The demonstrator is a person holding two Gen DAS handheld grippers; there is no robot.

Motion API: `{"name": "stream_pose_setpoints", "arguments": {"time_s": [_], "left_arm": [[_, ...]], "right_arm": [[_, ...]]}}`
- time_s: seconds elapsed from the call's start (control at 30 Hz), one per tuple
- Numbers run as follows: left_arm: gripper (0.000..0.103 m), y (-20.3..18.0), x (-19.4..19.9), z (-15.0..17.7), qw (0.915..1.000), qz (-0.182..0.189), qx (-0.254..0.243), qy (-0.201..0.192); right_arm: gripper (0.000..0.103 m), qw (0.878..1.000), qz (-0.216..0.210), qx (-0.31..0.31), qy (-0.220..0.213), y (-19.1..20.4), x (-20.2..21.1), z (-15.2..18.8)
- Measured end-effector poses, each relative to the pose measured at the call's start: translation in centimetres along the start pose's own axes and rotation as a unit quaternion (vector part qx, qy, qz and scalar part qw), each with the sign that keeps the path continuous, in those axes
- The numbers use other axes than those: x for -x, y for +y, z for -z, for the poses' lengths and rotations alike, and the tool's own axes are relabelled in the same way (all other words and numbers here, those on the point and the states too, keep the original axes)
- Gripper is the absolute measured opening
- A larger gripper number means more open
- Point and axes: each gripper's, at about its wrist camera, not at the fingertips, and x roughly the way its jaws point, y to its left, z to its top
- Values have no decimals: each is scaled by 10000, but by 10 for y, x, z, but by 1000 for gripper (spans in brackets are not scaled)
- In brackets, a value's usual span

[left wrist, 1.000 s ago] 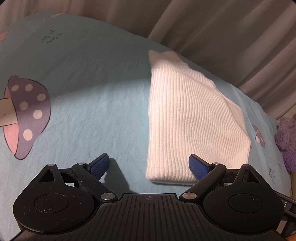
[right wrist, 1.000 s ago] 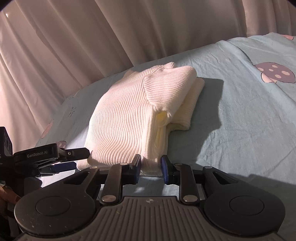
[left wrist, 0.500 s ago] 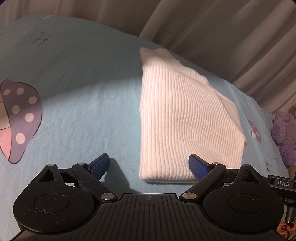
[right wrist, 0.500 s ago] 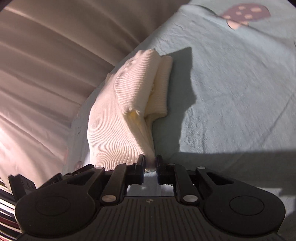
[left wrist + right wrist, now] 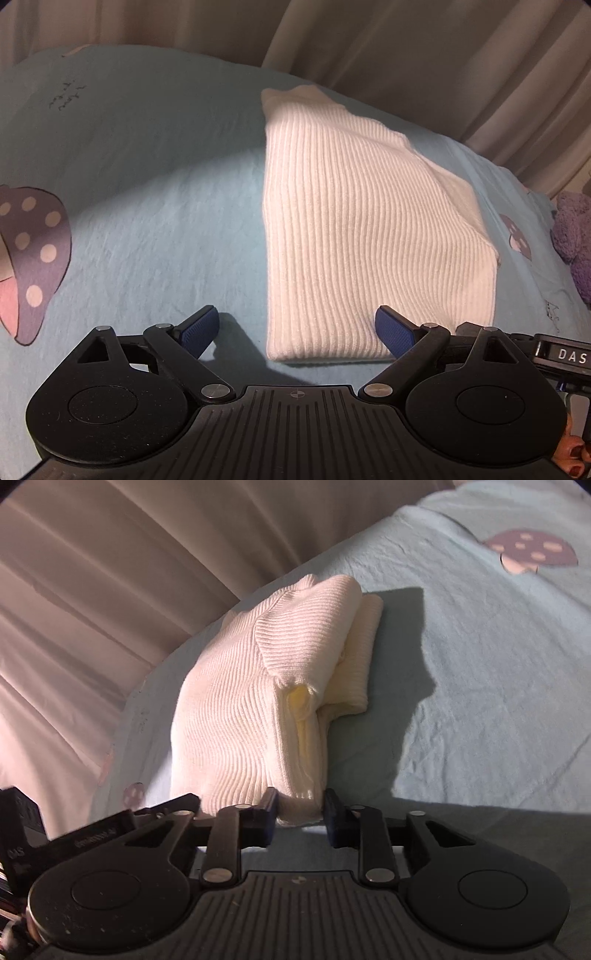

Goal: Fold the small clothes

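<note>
Jaws of the left gripper [image 5: 297, 326] are spread wide and hold nothing. Jaws of the right gripper [image 5: 300, 814] are partly open around the near corner of the white sweater [image 5: 369, 236], not pinching it. The sweater is laid folded on the blue bed sheet [image 5: 147, 206]. Probably 1 more fold is needed, so both near corners must be pinched.

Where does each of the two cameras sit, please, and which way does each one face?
Left wrist: on the left gripper, jaws wide, looking along the folded white ribbed sweater on the blue mushroom-print sheet; painted fingertips show bottom right.
Right wrist: on the right gripper, facing the sweater's layered edge and the curtain; its fingers flank the near corner.
Shared: sweater, sheet, and each sees the other gripper.
</note>
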Motion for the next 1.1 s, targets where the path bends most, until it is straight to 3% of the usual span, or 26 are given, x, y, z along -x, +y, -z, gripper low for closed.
{"name": "stream_pose_setpoints", "arguments": {"time_s": [0.1, 0.13, 0.23, 0.37, 0.47, 0.53, 0.6, 0.67, 0.73, 0.87, 0.93, 1.0, 1.1], "left_arm": [[93, 2, 3, 1, 9998, 157, -39, 76], [93, 3, 5, 1, 10000, 65, -30, 64], [93, 8, 17, -1, 9997, -206, 55, -85], [93, 3, 19, -13, 9986, -421, -32, -304], [94, -9, 20, -27, 9978, -319, -118, -570], [96, -18, 13, -31, 9969, -225, -272, -710], [94, -22, -7, -31, 9973, -432, -468, -367], [94, -15, -21, -23, 9976, -542, -434, -44], [94, -8, -13, -13, 9980, -443, -422, -175], [94, -1, 3, 1, 9982, -396, -450, -85], [95, 2, 3, 8, 9980, -395, -468, -146], [95, -2, 3, 10, 9970, -502, -566, -168], [95, -6, 7, 10, 9970, -606, -477, 9]], "right_arm": [[24, 9996, 273, 90, -1, -1, 7, -4], [33, 9991, 395, 129, -29, 0, 12, -6], [38, 9955, 554, 614, -462, 14, 32, -8], [46, 9782, 691, 1639, -1076, 51, 33, -12], [45, 9620, 927, 2191, -1343, 75, 13, -14], [42, 9622, 961, 2301, -1093, 77, -8, -16], [36, 9648, 1077, 2300, -686, 71, -26, -13], [35, 9573, 1126, 2577, -668, 72, -23, -5], [26, 9545, 1191, 2671, -578, 78, -12, 0], [25, 9534, 852, 2860, -451, 83, 8, 18], [24, 9553, 965, 2790, -153, 77, 1, 26], [24, 9572, 1006, 2706, -201, 72, 1, 31], [24, 9590, 1100, 2610, 99, 78, 5, 27]]}}
